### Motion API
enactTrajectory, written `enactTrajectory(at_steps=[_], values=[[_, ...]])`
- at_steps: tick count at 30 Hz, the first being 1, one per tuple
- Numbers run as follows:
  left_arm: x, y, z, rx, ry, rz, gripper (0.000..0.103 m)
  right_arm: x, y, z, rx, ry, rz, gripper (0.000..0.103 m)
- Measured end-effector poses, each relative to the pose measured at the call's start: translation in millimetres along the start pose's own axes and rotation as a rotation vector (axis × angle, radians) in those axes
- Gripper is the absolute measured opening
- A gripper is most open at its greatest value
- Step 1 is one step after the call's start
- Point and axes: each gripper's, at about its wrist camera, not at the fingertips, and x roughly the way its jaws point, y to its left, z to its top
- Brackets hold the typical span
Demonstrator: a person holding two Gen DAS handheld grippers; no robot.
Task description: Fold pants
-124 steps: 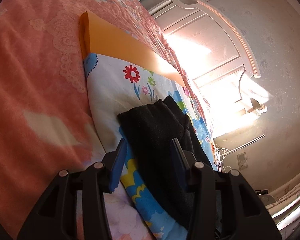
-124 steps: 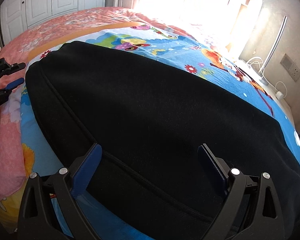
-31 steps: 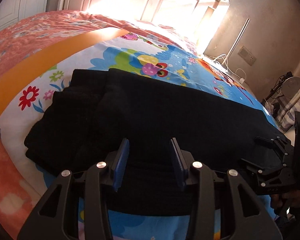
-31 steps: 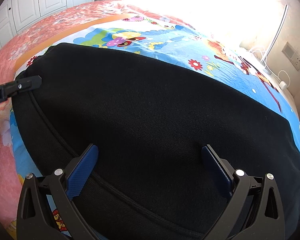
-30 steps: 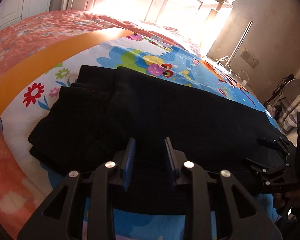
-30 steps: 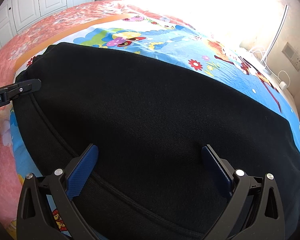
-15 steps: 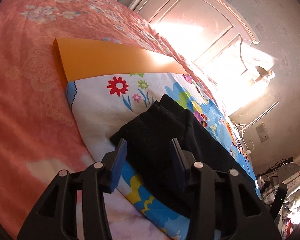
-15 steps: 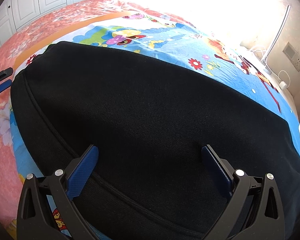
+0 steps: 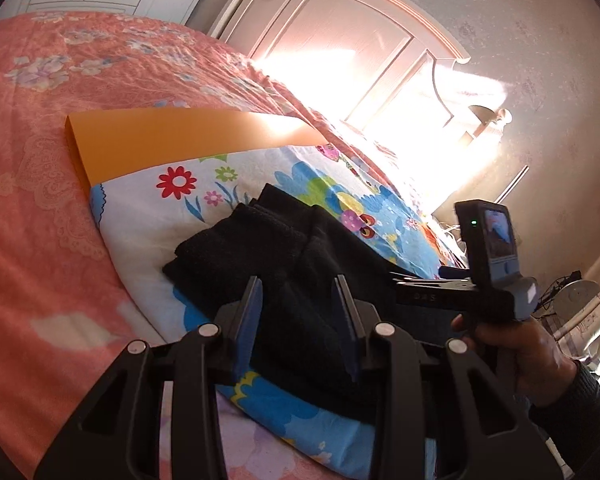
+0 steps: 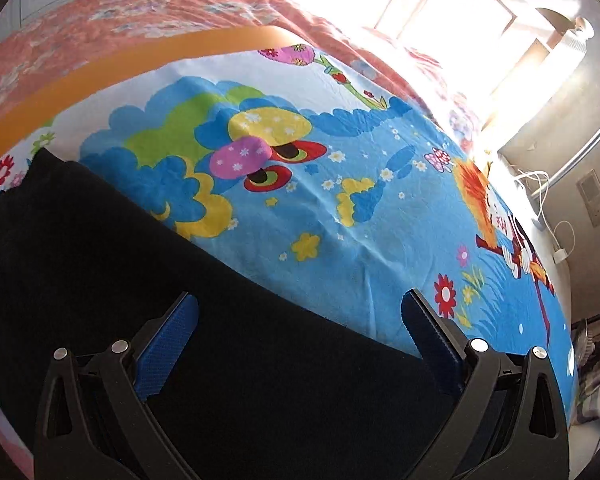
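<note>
The black pants (image 9: 260, 248) lie flat on a colourful cartoon-print sheet (image 9: 148, 208) on the bed. In the left wrist view my left gripper (image 9: 298, 308) is open, its blue-padded fingers hovering just above the near end of the pants, holding nothing. The right gripper's body and camera (image 9: 488, 264), held in a hand, show at the right over the pants. In the right wrist view the pants (image 10: 180, 320) fill the lower left, and my right gripper (image 10: 300, 320) is wide open and empty above their far edge.
The sheet (image 10: 340, 200) has an orange border (image 9: 160, 140) and lies on a pink floral bedspread (image 9: 32, 200). A white headboard (image 9: 340, 40) stands behind in bright sunlight. A wall socket with cables (image 10: 560, 240) is at the right.
The right gripper has swung up and away from the pants' middle toward their far edge, and now shows in the left wrist view. The left gripper stays open at the pants' end.
</note>
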Motion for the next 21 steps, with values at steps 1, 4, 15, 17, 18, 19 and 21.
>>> enactTrajectory(at_steps=[1,4,15,17,18,19,21], values=[[4,-11,1,0.037,0.012,-0.031,0.038,1,-1,-3,0.008,-0.026,0.002,0.097],[20,-37,2,0.128,0.040,-0.053,0.039,-4,1,-5,0.002,-0.055,-0.017,0.097],[62,3,1,0.027,0.145,0.037,0.002,-88,-8,-93,0.059,-0.119,-0.020,0.097],[51,-1,-2,0.031,0.124,0.051,0.005,-92,-12,-109,0.070,-0.106,-0.027,0.097],[45,-1,-3,0.018,0.111,0.052,0.011,-93,-14,-116,0.075,-0.097,-0.024,0.097],[37,0,-4,-0.002,0.093,0.060,0.015,-91,-16,-121,0.082,-0.084,-0.017,0.097],[21,5,-6,-0.045,0.055,0.047,0.021,-88,-20,-130,0.103,-0.070,-0.005,0.097]])
